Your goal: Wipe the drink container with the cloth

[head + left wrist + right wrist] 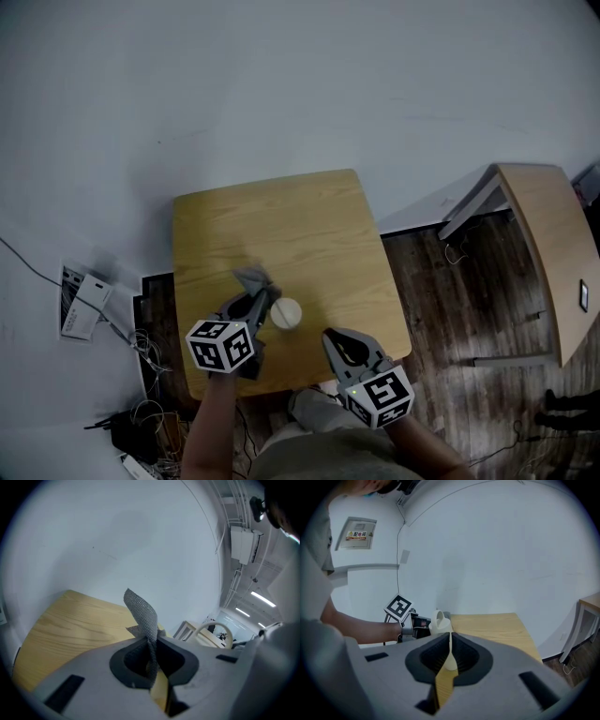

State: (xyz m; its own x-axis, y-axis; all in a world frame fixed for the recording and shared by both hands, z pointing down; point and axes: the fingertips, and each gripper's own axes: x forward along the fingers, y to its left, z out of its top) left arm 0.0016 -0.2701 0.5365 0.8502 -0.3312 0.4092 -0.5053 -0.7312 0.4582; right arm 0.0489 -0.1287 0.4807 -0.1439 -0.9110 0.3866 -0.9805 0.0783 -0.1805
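A small white drink container (pixel 286 313) with a handle stands on the light wooden table (pixel 281 225), near its front edge. My left gripper (pixel 265 298) is just left of the container, shut on a grey mesh cloth (pixel 253 278). In the left gripper view the cloth (pixel 143 613) sticks up from the closed jaws (pixel 152 641), and the container's pale rim (pixel 213 629) shows to the right. My right gripper (pixel 331 336) hovers to the container's right, shut and holding nothing. Its own view looks over the closed jaws (pixel 450 641) at the container (pixel 438 620) and the left gripper's marker cube (pixel 399 607).
A second wooden table (pixel 548 244) stands to the right over dark plank flooring. Cables and a power strip (pixel 141 441) lie on the floor at the left, beside a white box (pixel 84 302). A pale wall backs the table.
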